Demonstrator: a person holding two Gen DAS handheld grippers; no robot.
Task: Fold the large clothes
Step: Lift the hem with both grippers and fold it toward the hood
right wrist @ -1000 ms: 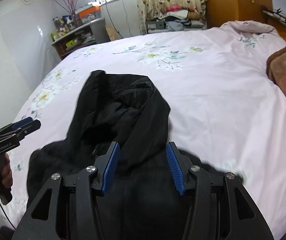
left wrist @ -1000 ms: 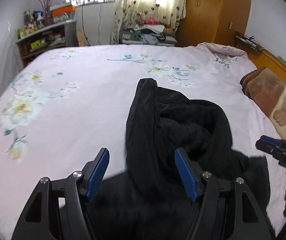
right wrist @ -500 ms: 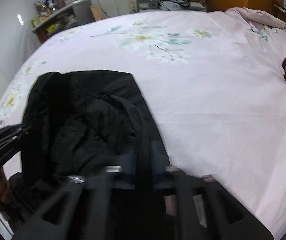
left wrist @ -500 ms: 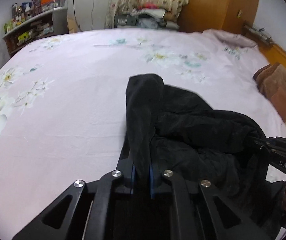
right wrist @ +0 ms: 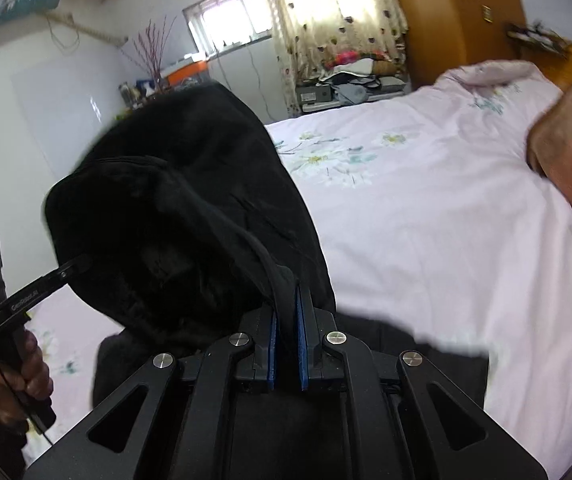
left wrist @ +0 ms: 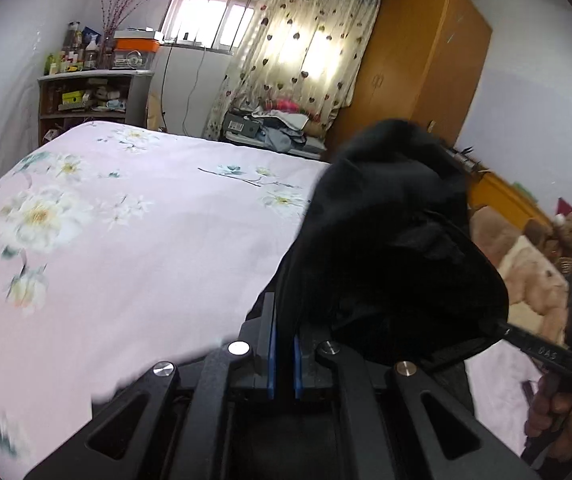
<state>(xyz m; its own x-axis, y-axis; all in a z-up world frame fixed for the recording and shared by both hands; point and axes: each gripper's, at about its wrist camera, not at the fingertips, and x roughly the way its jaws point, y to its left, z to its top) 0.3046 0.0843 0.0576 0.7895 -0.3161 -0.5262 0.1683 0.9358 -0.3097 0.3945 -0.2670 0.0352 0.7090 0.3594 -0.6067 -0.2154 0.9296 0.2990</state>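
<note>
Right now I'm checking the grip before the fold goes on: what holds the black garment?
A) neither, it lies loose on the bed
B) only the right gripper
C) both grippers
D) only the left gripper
C: the left gripper and the right gripper each pinch black garment fabric between closed blue pads.

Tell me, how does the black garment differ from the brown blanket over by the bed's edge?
The black garment is plain and dark; the brown blanket is tan with a paler pattern. The garment is clamped between the shut fingers of the left gripper and the right gripper, bunched up in front of both cameras; the blanket lies untouched on the bed. Both are soft fabric.
</note>
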